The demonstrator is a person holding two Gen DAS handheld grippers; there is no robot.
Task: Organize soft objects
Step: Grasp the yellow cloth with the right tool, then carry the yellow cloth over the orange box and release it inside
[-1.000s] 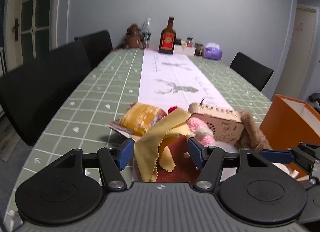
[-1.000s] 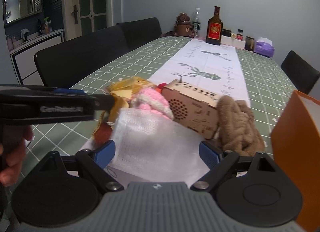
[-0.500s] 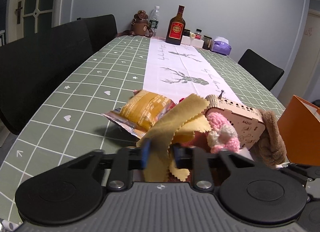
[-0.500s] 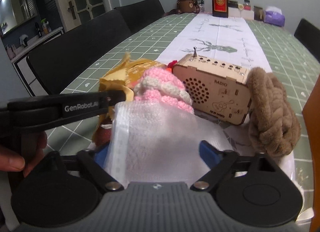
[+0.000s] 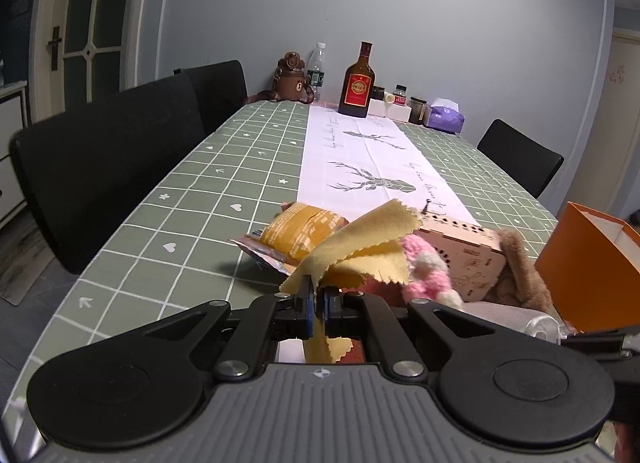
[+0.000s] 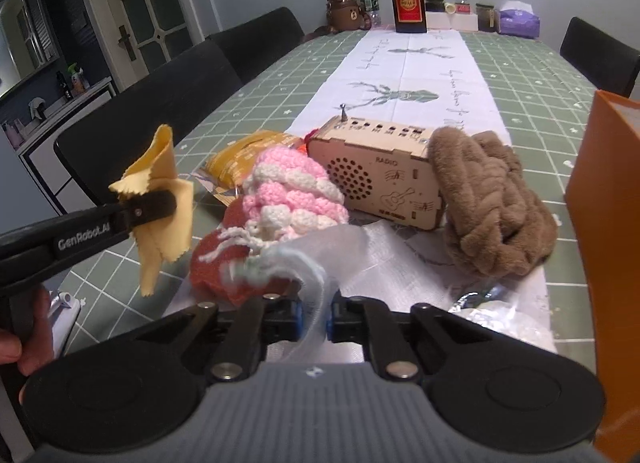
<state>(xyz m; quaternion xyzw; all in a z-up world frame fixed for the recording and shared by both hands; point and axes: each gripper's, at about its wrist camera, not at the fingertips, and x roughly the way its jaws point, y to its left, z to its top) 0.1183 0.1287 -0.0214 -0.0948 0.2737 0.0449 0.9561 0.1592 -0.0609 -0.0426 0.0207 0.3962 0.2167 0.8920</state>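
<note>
Long desk (image 5: 192, 199) under a green checked cover, white runner down the middle. Orange box (image 6: 612, 199) stands open at the right edge, likely the place for the soft things.

Pile at the near end: brown plush braid (image 6: 492, 207) touching the wooden radio (image 6: 380, 183); pink-and-white knitted piece (image 6: 292, 191) against the radio's front, resting on a rust-red pad (image 6: 224, 263); snack packet (image 5: 300, 233) behind.

Left claw (image 5: 317, 305) pinched tight on the yellow cloth (image 5: 360, 247), which is lifted clear of the desk. Right claw (image 6: 316, 317) closed on a sheer white mesh piece (image 6: 360, 259); the mesh blurs near the jaws, so how deep the bite goes is hard to say.

To do it well: raise the mesh slowly so it doesn't drag the knitted piece or pad along, keep both pinches firm, carry each cloth over the box rim before letting go.
</note>
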